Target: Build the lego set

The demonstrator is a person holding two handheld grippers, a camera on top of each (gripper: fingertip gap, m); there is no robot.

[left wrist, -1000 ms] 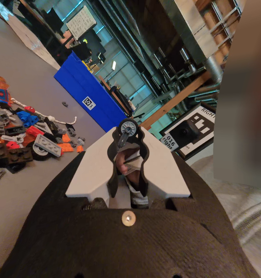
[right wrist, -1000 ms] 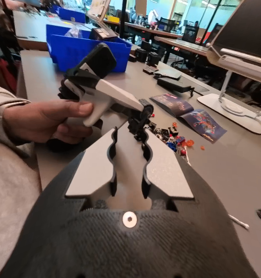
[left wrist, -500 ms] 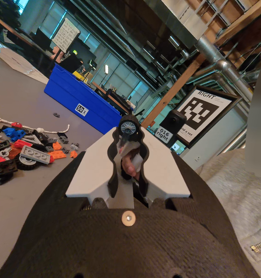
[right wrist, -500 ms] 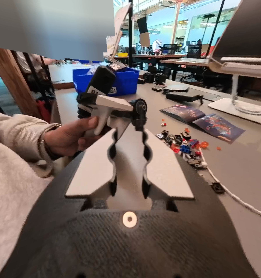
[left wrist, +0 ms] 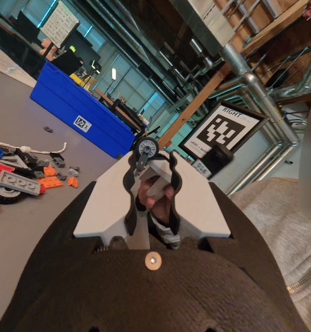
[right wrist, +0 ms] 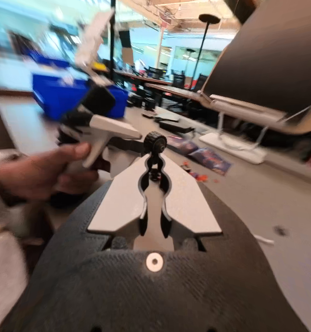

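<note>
your left hand-held gripper (left wrist: 151, 158) is clamped on the small wheel piece (left wrist: 147, 148) at its tips, your right hand-held gripper (right wrist: 153, 162) is closing around its dark stem, while loose bricks (left wrist: 50, 181) lie unbuilt on the surface (left wrist: 34, 224) to its left.

The right wrist view is smeared by motion: the hand (right wrist: 36, 172) and the blue bin (right wrist: 61, 100) behind it have no sharp edges, and the loose pieces (right wrist: 201, 177) on the desk (right wrist: 250, 194) are too blurred to identify. In the left wrist view, the brick pile (left wrist: 16, 172) runs off the left edge.
</note>
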